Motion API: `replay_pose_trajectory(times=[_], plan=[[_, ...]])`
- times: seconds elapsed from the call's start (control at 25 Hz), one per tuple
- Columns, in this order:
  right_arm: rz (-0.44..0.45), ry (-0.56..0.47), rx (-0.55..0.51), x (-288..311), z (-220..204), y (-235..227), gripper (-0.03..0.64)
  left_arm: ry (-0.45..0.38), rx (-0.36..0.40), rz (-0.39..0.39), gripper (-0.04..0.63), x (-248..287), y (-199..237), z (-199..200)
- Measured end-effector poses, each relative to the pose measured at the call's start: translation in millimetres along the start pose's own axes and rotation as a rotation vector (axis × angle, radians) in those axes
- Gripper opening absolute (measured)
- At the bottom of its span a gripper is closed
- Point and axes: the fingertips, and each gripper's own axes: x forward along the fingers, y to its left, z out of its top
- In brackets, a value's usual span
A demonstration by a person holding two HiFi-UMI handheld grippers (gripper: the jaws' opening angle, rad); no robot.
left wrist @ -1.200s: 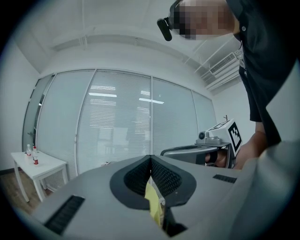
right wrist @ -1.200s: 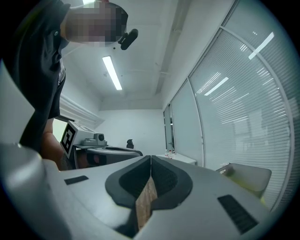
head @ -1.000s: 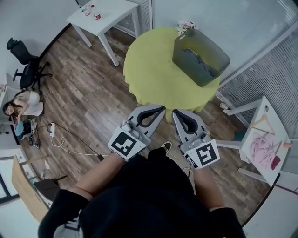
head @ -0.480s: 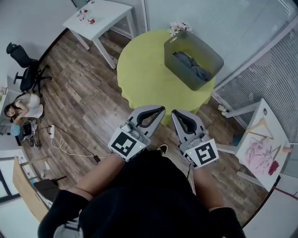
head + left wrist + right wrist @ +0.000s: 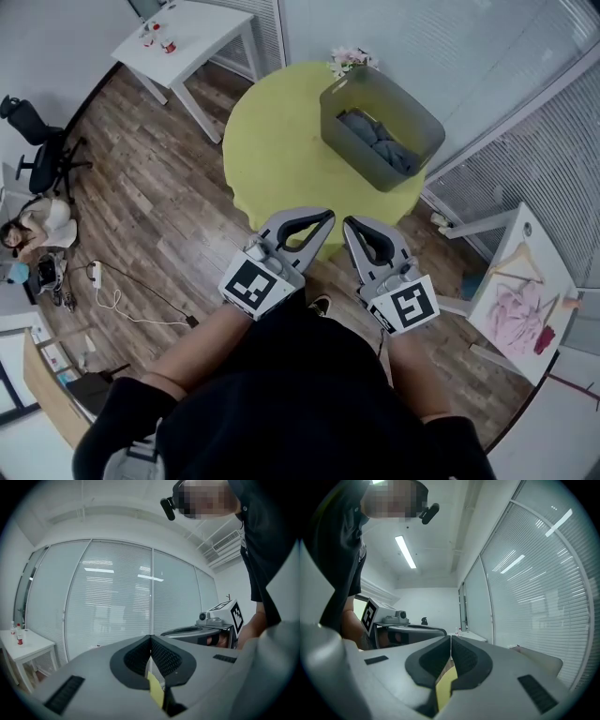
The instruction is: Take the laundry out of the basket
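A grey plastic basket point(image 5: 419, 120) stands on the far right part of a round yellow table point(image 5: 277, 141), with grey-blue laundry point(image 5: 377, 142) lying inside it. In the head view my two grippers are held side by side over the table's near edge, both well short of the basket. The left gripper point(image 5: 325, 215) has its jaws together with nothing between them, as its own view point(image 5: 151, 637) also shows. The right gripper point(image 5: 348, 223) is likewise shut and holds nothing point(image 5: 451, 637). Each gripper view looks level at glass walls with blinds and misses the basket.
A small bunch of flowers point(image 5: 348, 61) sits behind the basket. A white table point(image 5: 192, 33) with little bottles stands at the far left. To the right is a white side table point(image 5: 511, 272) with a pink cloth point(image 5: 520, 314). An office chair point(image 5: 33, 141) and a seated person point(image 5: 37, 220) are far left.
The yellow table and basket have slid left and slightly down in the head view as I walk closer. Both grippers keep their pose, shut and side by side.
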Motion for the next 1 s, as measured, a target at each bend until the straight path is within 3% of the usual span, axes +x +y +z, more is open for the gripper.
replay_pose_trajectory(times=[0.6, 0.84, 1.0], plan=[[-0.114, 0.092, 0.0, 100, -11, -82, 0.023, 0.029, -0.001, -0.119, 0.008, 58, 119, -6], [-0.175, 0.136, 0.006, 123, -21, -118, 0.024, 0.045, 0.007, -0.186, 0.008, 88, 149, -11], [-0.195, 0.175, -0.003, 128, -26, -153, 0.025, 0.026, -0.024, -0.182, 0.008, 115, 164, -14]])
